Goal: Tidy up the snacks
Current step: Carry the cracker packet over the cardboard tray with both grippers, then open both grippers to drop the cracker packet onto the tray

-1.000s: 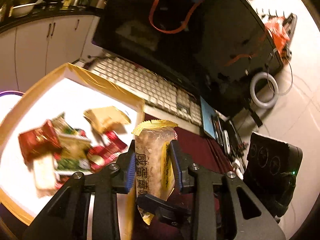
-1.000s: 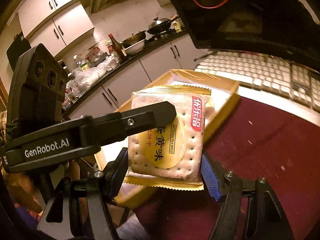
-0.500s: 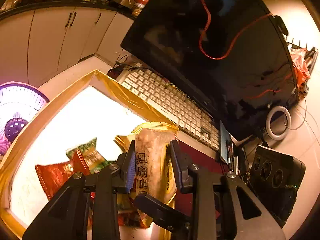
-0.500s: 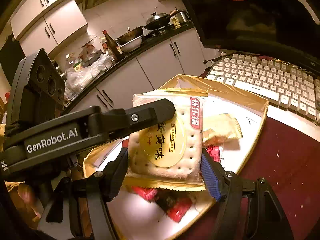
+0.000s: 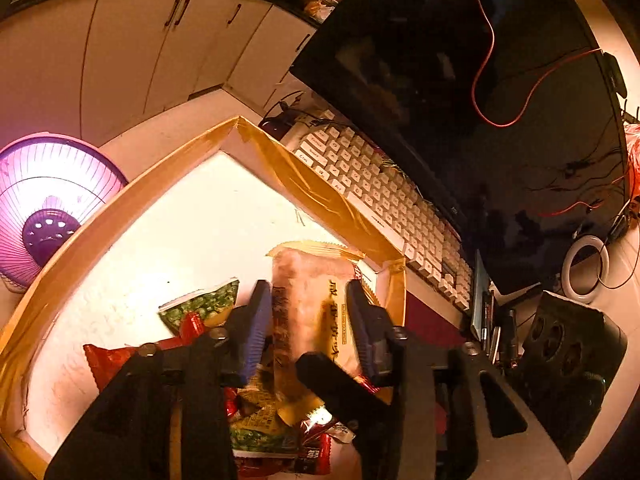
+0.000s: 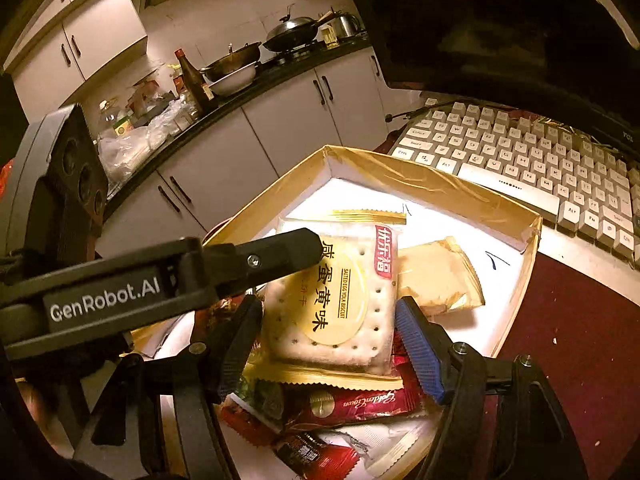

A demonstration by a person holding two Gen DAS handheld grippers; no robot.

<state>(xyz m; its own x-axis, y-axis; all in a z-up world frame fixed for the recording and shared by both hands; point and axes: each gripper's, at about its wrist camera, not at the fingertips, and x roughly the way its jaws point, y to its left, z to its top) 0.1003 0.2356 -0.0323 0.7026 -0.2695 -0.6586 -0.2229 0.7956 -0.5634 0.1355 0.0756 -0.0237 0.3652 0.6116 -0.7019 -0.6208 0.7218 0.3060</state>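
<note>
A salted egg yolk biscuit packet (image 6: 332, 300) hangs over the snack pile in a gold-rimmed box (image 6: 440, 184). My right gripper (image 6: 326, 320) is shut on its two side edges, jaws wide. One finger (image 6: 280, 252) of the left gripper lies across the packet's face. In the left wrist view the packet (image 5: 308, 304) is edge-on and blurred between the blue pads of my left gripper (image 5: 308, 308), whose jaws are opening and stand just off it. The box rim (image 5: 312, 184) runs behind. A green packet (image 5: 204, 304) and a red packet (image 6: 360, 404) lie below.
A tan wafer packet (image 6: 436, 280) lies in the box beside the biscuit. A white keyboard (image 6: 540, 152) and a dark monitor (image 5: 460, 100) stand behind the box. A purple fan (image 5: 48, 196) sits left, a dark red mat (image 6: 580, 340) right.
Both grippers carried the biscuit packet from the box's near edge to over the snacks inside it and a little lower. The left jaws have widened off the packet.
</note>
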